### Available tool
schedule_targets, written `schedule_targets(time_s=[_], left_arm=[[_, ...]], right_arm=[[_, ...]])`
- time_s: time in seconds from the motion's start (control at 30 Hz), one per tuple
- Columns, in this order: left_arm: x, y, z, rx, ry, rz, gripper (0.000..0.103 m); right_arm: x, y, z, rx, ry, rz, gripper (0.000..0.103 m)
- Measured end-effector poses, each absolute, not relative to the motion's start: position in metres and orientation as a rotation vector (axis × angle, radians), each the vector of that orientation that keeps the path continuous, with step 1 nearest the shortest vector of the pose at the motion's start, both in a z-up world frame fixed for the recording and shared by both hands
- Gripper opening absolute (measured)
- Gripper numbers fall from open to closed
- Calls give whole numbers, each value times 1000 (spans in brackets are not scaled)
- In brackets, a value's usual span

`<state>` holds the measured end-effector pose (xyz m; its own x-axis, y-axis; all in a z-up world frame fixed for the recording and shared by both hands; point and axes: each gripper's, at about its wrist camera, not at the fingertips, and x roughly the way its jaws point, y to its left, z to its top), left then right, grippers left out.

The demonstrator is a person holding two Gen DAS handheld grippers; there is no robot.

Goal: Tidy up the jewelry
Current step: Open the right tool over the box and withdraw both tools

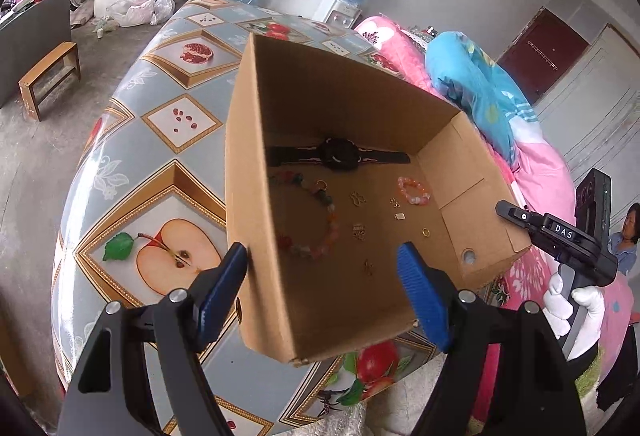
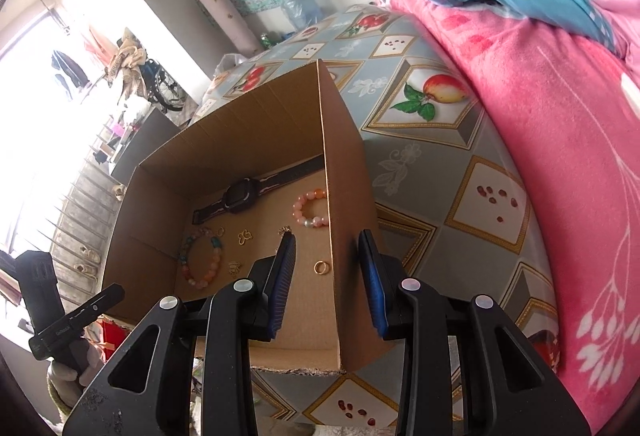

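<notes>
An open cardboard box (image 1: 360,108) on a fruit-print tablecloth (image 1: 168,116) holds a watch (image 1: 340,153), bead bracelets (image 1: 316,224) and rings. The left gripper (image 1: 322,290) straddles the box's near-left wall, jaws wide; the right gripper (image 2: 327,284) straddles its right wall, jaws partly open, gripping nothing.

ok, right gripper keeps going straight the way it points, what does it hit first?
Probably the cardboard box: its right wall stands between the open fingers of the right gripper, so that wall's top edge comes first. Depth is unclear.
</notes>
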<state>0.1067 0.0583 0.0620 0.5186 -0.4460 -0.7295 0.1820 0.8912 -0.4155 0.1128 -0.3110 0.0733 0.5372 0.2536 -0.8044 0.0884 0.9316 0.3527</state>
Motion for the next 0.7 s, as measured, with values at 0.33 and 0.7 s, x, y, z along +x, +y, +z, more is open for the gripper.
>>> schedule_targets(time_s=[0.33,0.7], left_arm=[[27,47,109,-88,624,-176,97],[6,4,78,-104,713,-184,97]], right_arm=[[28,-301,116,284,749,23,56],[4,-247,82,131,857,61,80]])
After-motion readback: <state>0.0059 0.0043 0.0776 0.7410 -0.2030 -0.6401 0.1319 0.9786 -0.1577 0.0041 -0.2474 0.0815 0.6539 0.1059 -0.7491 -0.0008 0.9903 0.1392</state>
